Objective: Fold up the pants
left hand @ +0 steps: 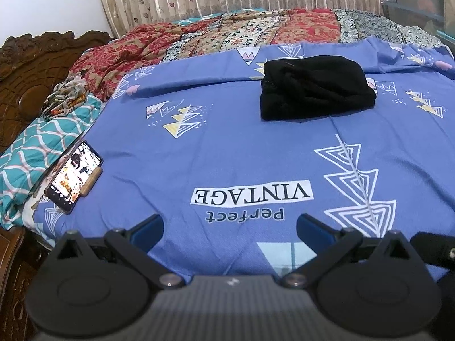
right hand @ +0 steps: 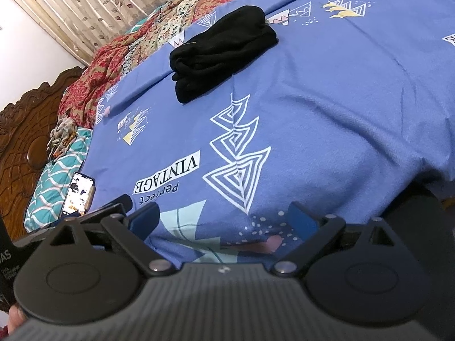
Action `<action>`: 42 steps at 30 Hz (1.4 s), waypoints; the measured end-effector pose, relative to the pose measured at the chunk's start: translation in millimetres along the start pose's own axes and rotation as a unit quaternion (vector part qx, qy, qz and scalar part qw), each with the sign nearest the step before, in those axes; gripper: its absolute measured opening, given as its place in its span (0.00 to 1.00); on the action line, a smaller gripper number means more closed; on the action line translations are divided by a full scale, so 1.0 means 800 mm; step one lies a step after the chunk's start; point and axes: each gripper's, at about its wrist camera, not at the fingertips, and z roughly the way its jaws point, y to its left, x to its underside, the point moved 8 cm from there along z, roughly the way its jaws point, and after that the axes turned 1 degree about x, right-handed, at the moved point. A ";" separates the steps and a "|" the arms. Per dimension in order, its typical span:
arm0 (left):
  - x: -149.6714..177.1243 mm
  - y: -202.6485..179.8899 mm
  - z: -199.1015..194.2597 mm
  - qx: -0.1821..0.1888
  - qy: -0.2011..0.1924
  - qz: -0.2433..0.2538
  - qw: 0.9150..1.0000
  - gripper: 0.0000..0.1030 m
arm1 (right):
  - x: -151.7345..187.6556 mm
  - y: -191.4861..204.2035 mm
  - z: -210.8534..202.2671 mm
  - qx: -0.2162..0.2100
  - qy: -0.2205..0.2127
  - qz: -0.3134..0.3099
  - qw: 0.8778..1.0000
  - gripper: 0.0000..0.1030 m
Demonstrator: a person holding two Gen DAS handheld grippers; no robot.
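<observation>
The black pants (left hand: 317, 89) lie folded into a compact bundle on the blue printed bedsheet (left hand: 227, 147), toward the far side of the bed. They also show in the right wrist view (right hand: 221, 51), upper middle. My left gripper (left hand: 230, 227) is open and empty, held over the near part of the sheet, well short of the pants. My right gripper (right hand: 223, 217) is open and empty too, low over the sheet's near edge. Part of the left gripper (right hand: 113, 204) shows at the left of the right wrist view.
A phone (left hand: 74, 176) with its screen lit leans on a small stand at the sheet's left edge. A red patterned quilt (left hand: 199, 37) is bunched along the far side. A carved wooden headboard (left hand: 25, 85) stands at left. A teal wavy cloth (left hand: 37, 147) lies beside it.
</observation>
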 end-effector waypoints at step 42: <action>0.014 -0.043 0.033 0.069 0.051 0.028 0.996 1.00 | -0.024 -0.018 -0.010 0.049 -0.076 -0.010 0.996 0.95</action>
